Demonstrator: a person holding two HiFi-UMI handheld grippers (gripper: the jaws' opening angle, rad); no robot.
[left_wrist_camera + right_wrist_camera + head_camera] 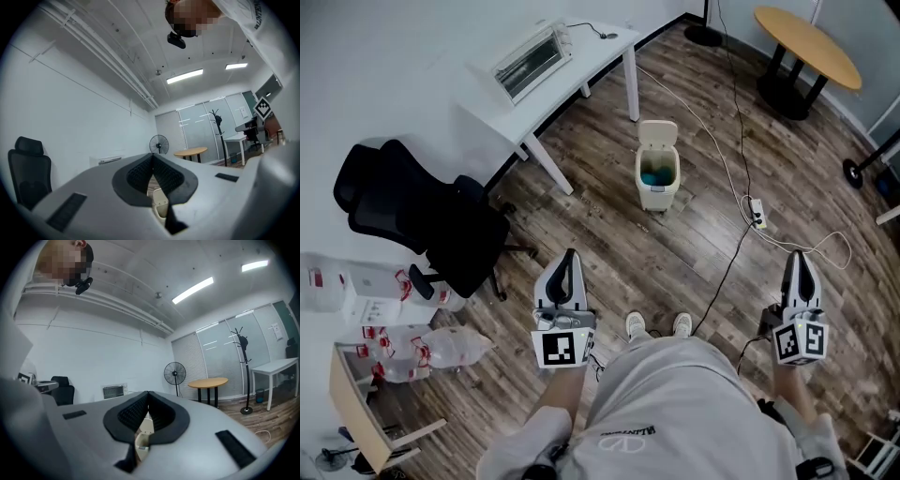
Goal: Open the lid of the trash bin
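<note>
A cream trash bin [657,178] stands on the wood floor ahead of me, its lid [657,134] tipped up and back, a blue liner showing inside. My left gripper [570,255] is held near my body at the lower left, jaws shut, nothing between them. My right gripper [800,257] is at the lower right, also shut and empty. Both are well short of the bin. Through the left gripper's [152,157] closed tips I see a sliver of the bin [159,200]; the right gripper [147,394] shows the bin [143,437] the same way.
A white desk [558,75] with a toaster oven [532,58] stands at the back left, a black office chair [431,220] left of me. A cable with a power strip [757,212] runs across the floor right of the bin. A round wooden table [807,45] stands far right.
</note>
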